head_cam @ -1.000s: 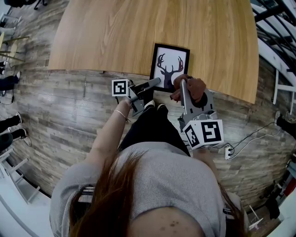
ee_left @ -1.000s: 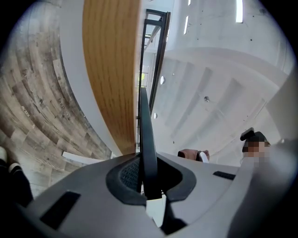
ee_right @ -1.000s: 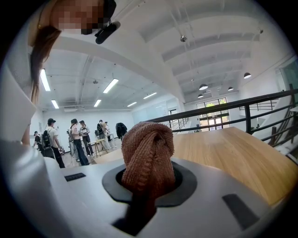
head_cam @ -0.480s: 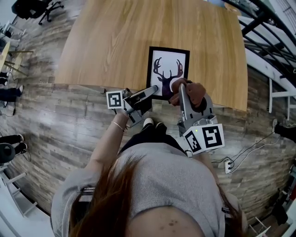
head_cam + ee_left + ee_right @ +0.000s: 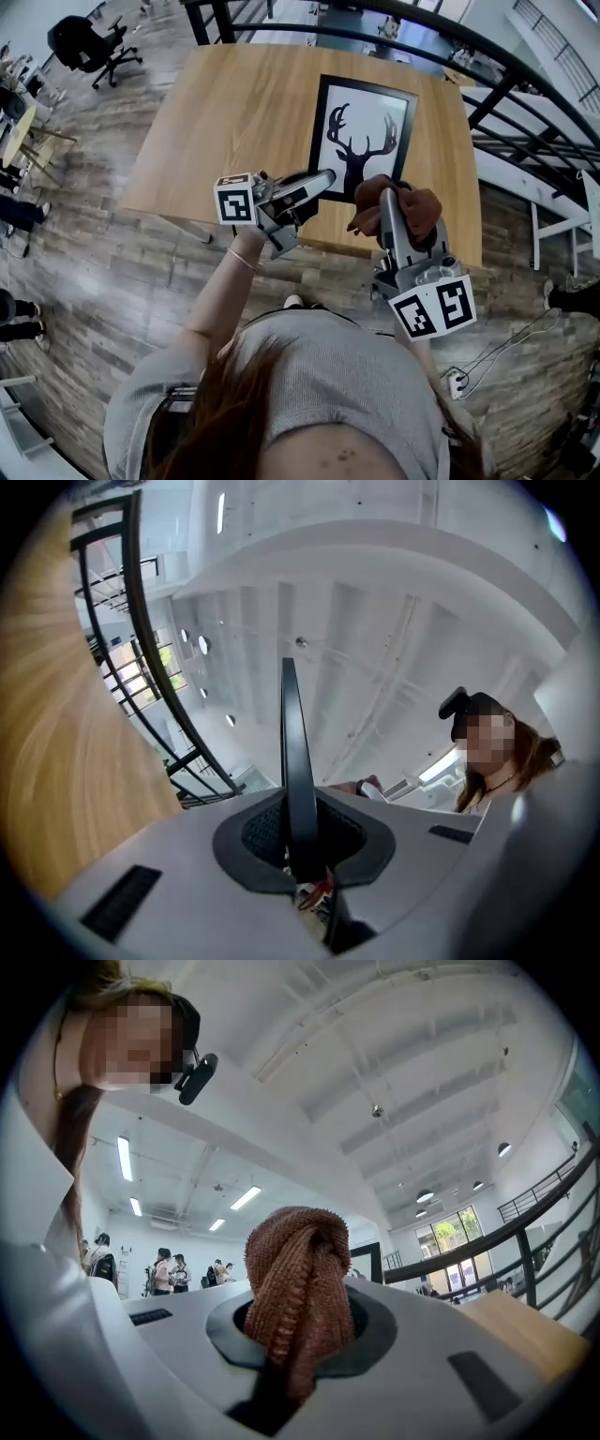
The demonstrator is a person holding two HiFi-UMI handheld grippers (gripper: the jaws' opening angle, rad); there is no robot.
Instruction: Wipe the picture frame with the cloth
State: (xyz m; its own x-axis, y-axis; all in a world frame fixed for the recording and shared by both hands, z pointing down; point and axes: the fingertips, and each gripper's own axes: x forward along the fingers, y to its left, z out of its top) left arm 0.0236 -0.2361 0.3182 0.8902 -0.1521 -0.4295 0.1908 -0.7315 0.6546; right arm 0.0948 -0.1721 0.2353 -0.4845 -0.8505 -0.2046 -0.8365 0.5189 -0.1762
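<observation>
The picture frame [image 5: 364, 131], black-edged with a deer silhouette on white, is held up above the wooden table [image 5: 234, 122]. My left gripper [image 5: 323, 178] is shut on its lower left edge. In the left gripper view the frame shows edge-on as a thin black strip [image 5: 291, 761] clamped between the jaws [image 5: 298, 850]. My right gripper [image 5: 386, 199] is shut on a bunched brown cloth [image 5: 405, 208], just right of the frame's lower edge. The cloth [image 5: 300, 1279] fills the jaws in the right gripper view.
A black railing [image 5: 525, 66] runs behind and to the right of the table. An office chair [image 5: 89, 42] stands at the far left. A power strip with cables [image 5: 457, 382] lies on the plank floor at the right. Several people stand far off in the room.
Both grippers have risen. The frame has come up off the table with the left gripper and now looks larger. The cloth stays in the right gripper.
</observation>
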